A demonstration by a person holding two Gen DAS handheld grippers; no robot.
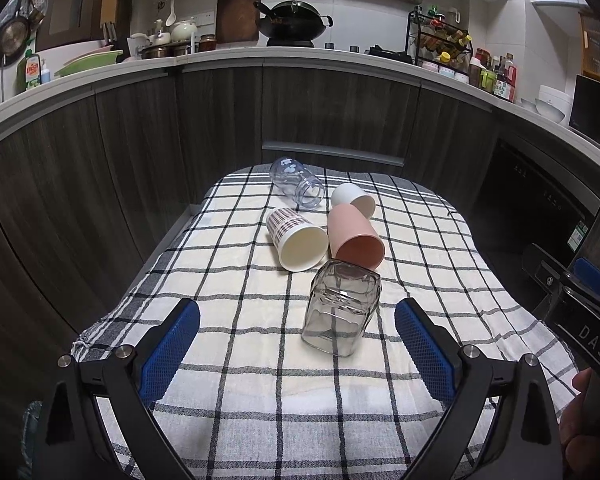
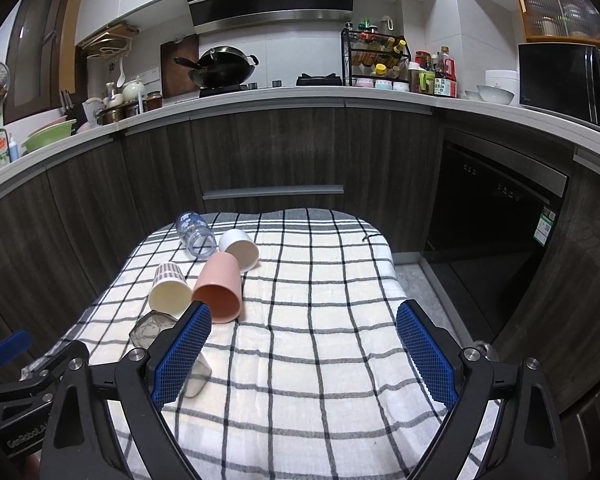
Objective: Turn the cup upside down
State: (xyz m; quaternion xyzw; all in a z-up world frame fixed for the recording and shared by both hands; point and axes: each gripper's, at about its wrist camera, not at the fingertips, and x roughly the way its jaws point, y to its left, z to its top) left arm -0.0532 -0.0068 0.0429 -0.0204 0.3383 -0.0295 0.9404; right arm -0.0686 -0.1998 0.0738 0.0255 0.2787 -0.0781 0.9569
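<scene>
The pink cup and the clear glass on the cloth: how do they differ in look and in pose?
The pink cup is opaque and round; the clear glass is see-through, with flat facets and a squarish shape. The pink cup lies in the middle of the group, against the plaid cup; the clear glass lies nearest the left gripper, in line with its open fingers. Both lie on their sides on the checked cloth, and no gripper holds either.

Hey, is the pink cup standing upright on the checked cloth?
No, the pink cup lies on its side on the checked cloth, its open mouth facing the camera.
</scene>
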